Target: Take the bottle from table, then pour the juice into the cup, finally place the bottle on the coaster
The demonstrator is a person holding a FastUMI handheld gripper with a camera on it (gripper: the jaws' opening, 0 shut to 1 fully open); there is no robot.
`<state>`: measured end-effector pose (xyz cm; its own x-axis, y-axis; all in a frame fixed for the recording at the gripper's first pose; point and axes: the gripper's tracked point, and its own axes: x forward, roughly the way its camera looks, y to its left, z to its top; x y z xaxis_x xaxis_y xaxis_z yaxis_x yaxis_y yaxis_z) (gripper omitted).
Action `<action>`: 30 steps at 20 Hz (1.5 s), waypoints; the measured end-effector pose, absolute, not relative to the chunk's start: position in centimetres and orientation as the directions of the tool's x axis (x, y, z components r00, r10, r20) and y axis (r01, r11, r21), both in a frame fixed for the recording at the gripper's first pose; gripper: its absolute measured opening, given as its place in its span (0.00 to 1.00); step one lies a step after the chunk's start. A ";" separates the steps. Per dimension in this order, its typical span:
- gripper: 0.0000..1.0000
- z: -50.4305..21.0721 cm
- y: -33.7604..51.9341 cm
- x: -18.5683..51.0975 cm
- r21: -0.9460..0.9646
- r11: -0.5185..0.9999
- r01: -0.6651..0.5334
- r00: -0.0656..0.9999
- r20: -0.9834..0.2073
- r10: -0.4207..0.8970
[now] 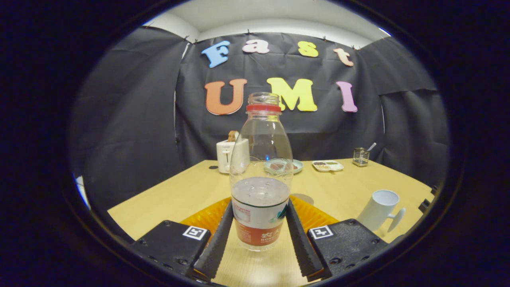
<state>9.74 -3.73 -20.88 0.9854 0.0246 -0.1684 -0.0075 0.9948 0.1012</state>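
Gripper view looks along the two fingers of the gripper [259,223] across a pale wooden table [342,191]. Between the fingers stands the bottle [261,175], upright, clear plastic, uncapped, with a red ring under its open mouth and a printed label around its lower part; a pale liquid fills only the lower part of it. Both fingers [218,239] lie flat against the sides of the bottle at label height, so the tongs are clenched on the bottle. Whether the bottle's base rests on the table or hangs just above it cannot be told. Just beyond the fingers, behind the bottle's lower half, lies the orange ribbed coaster [314,215]. To the right of the fingers, near the table's edge, stands the white cup [380,209] with its handle turned to the right. Well beyond the bottle, near the far edge of the table, are a white toaster [226,155], a small plate [295,165], a divided white dish [327,165] and a small glass holder [360,156] with a utensil in it.
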 end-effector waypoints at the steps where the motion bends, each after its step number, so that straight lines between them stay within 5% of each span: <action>1: 0.78 -20.2 -4.3 10.1 0.160 0.987 0.000 0.987 -0.159 0.026; 9: 0.76 -19.3 -7.7 11.7 0.537 0.843 0.040 0.988 -0.144 0.045; 17: 0.76 -20.6 -9.6 12.6 0.880 0.468 0.084 0.992 -0.118 0.043; 30: 0.75 -22.2 -11.8 13.2 0.993 -0.053 0.101 0.995 -0.102 -0.005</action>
<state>13.24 -11.77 -22.23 0.9948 -0.0048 -0.1019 0.1015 -0.0525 0.9935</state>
